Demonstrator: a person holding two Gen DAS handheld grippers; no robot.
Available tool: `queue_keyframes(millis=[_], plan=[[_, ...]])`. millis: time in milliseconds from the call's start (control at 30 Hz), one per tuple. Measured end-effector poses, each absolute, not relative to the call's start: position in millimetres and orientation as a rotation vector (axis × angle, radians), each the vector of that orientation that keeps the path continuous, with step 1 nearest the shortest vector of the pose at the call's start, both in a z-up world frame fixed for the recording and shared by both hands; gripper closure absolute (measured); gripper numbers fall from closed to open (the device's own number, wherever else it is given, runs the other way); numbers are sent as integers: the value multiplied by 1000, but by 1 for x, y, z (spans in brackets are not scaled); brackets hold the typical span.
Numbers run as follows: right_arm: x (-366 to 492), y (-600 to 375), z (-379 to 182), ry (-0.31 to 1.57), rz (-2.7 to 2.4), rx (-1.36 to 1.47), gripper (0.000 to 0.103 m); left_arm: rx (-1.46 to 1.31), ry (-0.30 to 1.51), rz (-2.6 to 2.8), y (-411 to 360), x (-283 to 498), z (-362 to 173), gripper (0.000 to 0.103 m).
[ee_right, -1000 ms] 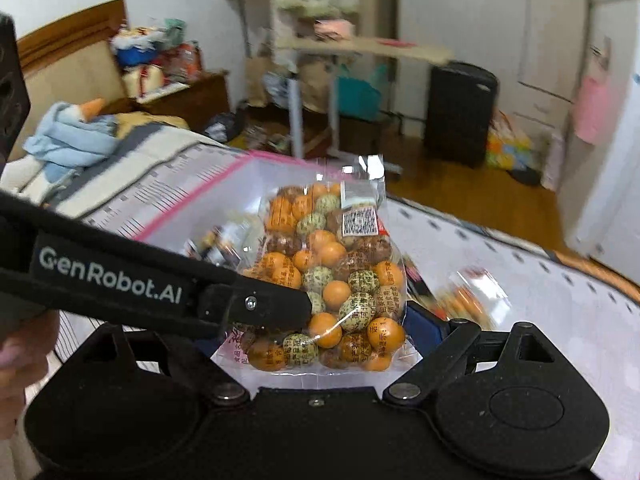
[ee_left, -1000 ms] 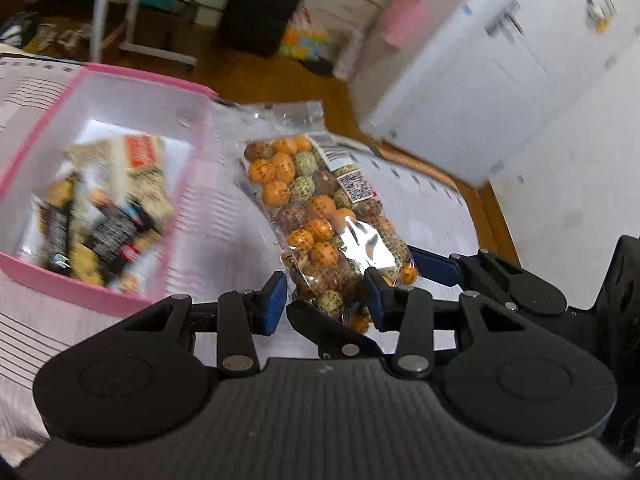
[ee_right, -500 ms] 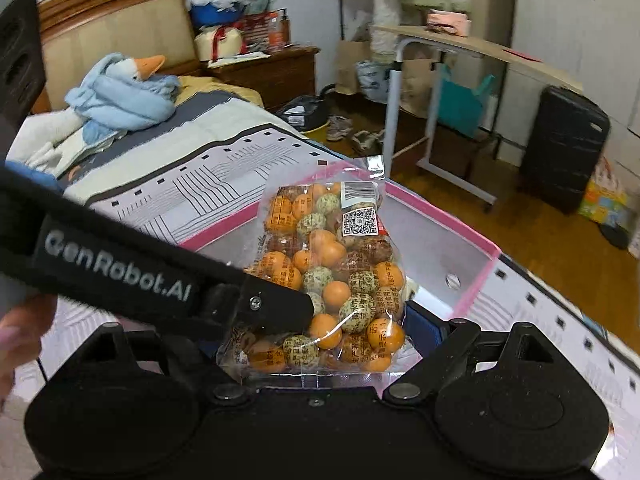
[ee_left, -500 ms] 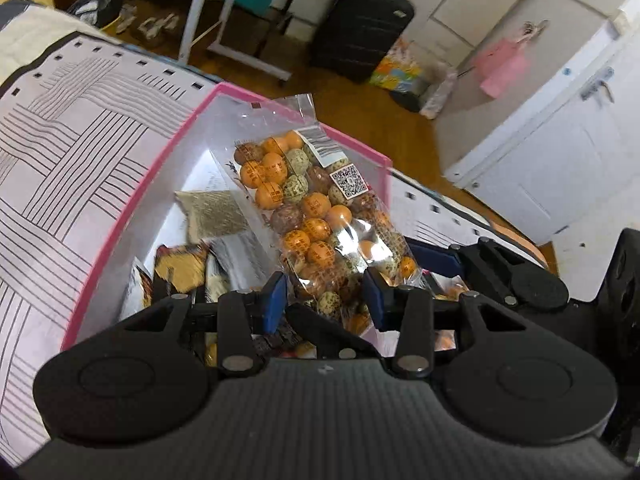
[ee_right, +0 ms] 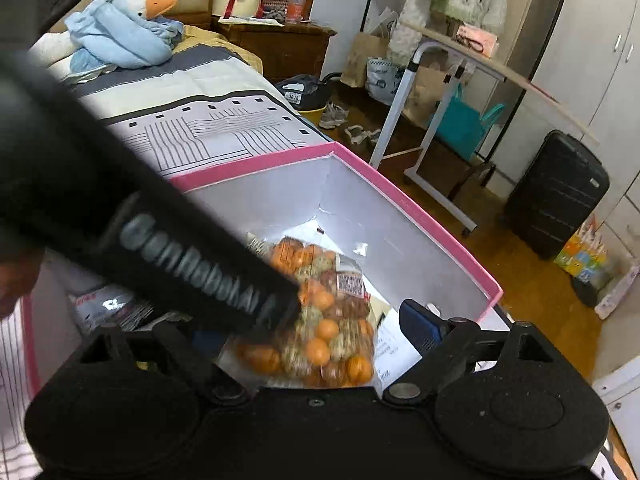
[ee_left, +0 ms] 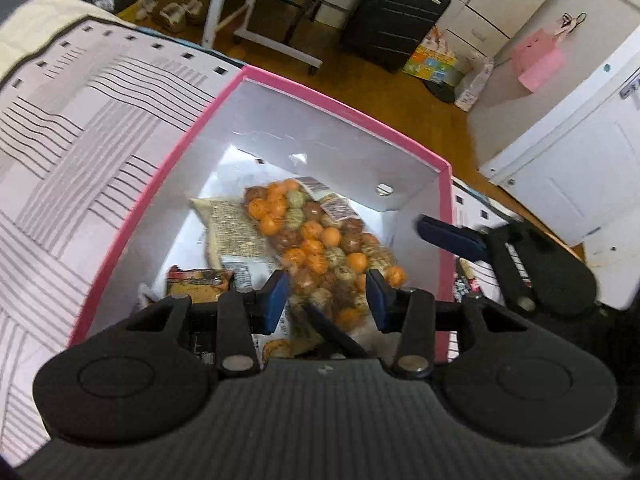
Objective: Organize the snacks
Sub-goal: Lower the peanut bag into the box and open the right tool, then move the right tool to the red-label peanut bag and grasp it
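Over a pink-rimmed box [ee_left: 192,152] on a patterned bedspread [ee_left: 80,128], two hand-held grippers hang above a clear bag [ee_left: 320,248] of orange, green and brown snack balls. The left gripper [ee_left: 328,296] has its blue pads on either side of the bag's near end and its jaws are opening — the bag looks blurred, inside the box, over flat snack packets [ee_left: 236,232]. The right gripper [ee_right: 340,320] stands wide, its pads clear of the bag [ee_right: 324,320]. Beyond the box, a black suitcase [ee_left: 396,12] stands on the wood floor.
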State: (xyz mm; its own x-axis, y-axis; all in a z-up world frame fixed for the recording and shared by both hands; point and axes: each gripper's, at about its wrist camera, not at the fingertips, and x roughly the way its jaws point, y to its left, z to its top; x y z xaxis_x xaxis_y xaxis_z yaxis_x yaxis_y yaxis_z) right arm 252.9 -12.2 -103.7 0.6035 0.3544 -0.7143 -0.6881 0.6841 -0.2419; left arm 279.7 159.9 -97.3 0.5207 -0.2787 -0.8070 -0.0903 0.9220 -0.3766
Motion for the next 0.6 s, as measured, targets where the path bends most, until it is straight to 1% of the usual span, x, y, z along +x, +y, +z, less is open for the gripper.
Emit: queue_keyframes(millis=[100,300,433,600], plan=[[229,-32,-88,642,623,-498,11,-348,999,-99,159,267,-85,61],[180,-94,-49,593,583,-331,10,-202,962,-127,143,232,-48,61],[164,-137,-32,657,520,-246,11,-169,949,-208,126,213,-23,61],[154,-198,-12,702,479,-53,10,-143,922,-310,98,196,1,60]])
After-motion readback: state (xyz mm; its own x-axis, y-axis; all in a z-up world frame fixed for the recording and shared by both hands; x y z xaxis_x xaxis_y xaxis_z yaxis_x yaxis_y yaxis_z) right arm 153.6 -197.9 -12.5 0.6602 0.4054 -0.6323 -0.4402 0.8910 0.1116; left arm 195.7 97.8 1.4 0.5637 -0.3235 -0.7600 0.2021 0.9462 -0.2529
